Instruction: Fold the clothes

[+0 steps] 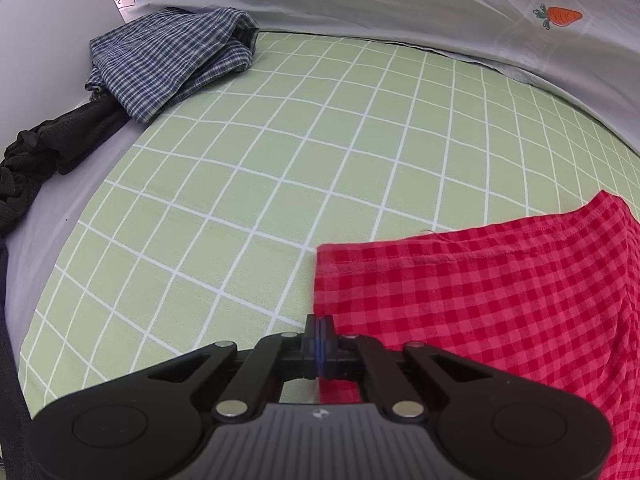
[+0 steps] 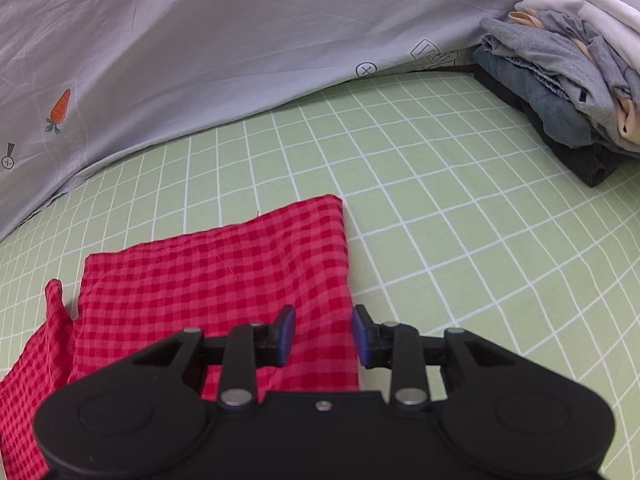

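Observation:
A red checked garment (image 1: 480, 300) lies flat on the green grid sheet (image 1: 280, 160), at the lower right of the left wrist view. My left gripper (image 1: 320, 344) is shut at the garment's left edge; red cloth shows right behind the closed tips, and I cannot tell whether cloth is pinched. In the right wrist view the same garment (image 2: 208, 280) lies at the lower left. My right gripper (image 2: 323, 334) is open over the garment's right edge, with its jaws apart on either side of that edge.
A blue plaid garment (image 1: 172, 60) and a black garment (image 1: 48, 152) lie at the far left. A stack of folded grey and white clothes (image 2: 568, 80) sits at the far right. A grey printed sheet (image 2: 200, 60) rises behind the green sheet.

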